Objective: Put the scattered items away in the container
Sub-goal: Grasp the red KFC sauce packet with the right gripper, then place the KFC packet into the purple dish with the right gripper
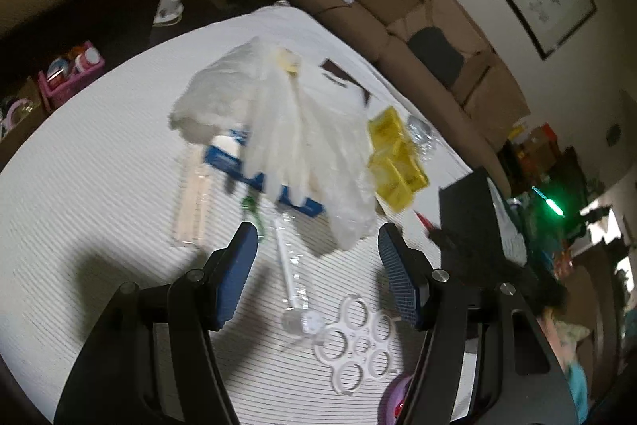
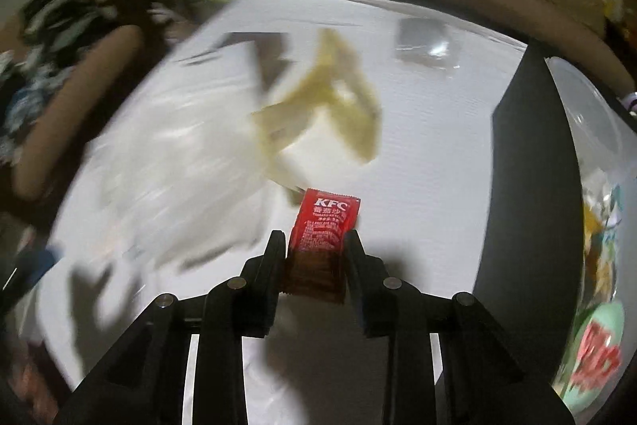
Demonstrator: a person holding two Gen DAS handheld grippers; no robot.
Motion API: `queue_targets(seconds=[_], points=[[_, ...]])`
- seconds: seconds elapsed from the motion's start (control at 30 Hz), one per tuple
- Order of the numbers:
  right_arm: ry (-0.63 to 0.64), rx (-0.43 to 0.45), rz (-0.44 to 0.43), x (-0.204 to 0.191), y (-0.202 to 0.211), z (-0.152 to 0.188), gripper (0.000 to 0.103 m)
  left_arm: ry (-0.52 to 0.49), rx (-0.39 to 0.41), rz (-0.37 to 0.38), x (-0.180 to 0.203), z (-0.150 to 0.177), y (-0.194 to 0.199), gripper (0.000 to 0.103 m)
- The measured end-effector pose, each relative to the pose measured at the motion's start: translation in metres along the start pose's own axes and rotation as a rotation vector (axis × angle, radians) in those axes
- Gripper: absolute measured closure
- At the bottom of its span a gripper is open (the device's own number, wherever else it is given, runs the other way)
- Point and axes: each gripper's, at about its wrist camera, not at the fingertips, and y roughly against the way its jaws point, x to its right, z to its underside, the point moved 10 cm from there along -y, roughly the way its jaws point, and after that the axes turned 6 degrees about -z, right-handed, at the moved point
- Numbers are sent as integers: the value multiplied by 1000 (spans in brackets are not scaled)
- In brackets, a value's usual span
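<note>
My right gripper (image 2: pixel 316 239) is shut on a red KFC ketchup packet (image 2: pixel 324 226) and holds it above the white table. The black container (image 2: pixel 529 210) stands to its right, with a clear liner and wrappers inside. My left gripper (image 1: pixel 316 237) is open and empty above a white spoon in clear wrap (image 1: pixel 288 277). Ahead of it lie a white plastic bag (image 1: pixel 294 142), a blue box (image 1: pixel 254 178), yellow packets (image 1: pixel 396 158) and a white ring holder (image 1: pixel 356 339). The container also shows in the left wrist view (image 1: pixel 469 222) at the right.
A brown sofa (image 1: pixel 418 26) runs behind the table. A pink basket (image 1: pixel 71 74) sits off the table's left edge. A clear wrapped stick pair (image 1: pixel 193 202) and a green clip (image 1: pixel 251 206) lie left of the spoon. A silver packet (image 2: pixel 426 42) lies far on the table.
</note>
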Motion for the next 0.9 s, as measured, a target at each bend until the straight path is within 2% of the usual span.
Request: queue_targets(seconds=[0.17, 0.27, 0.47, 0.63, 0.73, 0.83, 0.9], points=[[43, 35, -80, -25, 57, 51, 73, 4, -31, -63, -25, 5, -7, 43], [75, 22, -47, -23, 75, 86, 73, -12, -54, -116, -38, 9, -16, 43], [88, -30, 23, -3, 69, 156, 73, 3, -83, -163, -56, 18, -26, 43], [55, -38, 15, 5, 63, 179, 72, -95, -57, -202, -36, 21, -23, 43], [68, -47, 37, 7, 60, 184, 66, -138, -38, -218, -23, 22, -20, 43], [67, -23, 46, 9, 64, 183, 44, -170, -20, -225, -11, 22, -18, 43], [62, -6, 32, 8, 68, 181, 42, -186, -19, -223, -4, 22, -18, 43]])
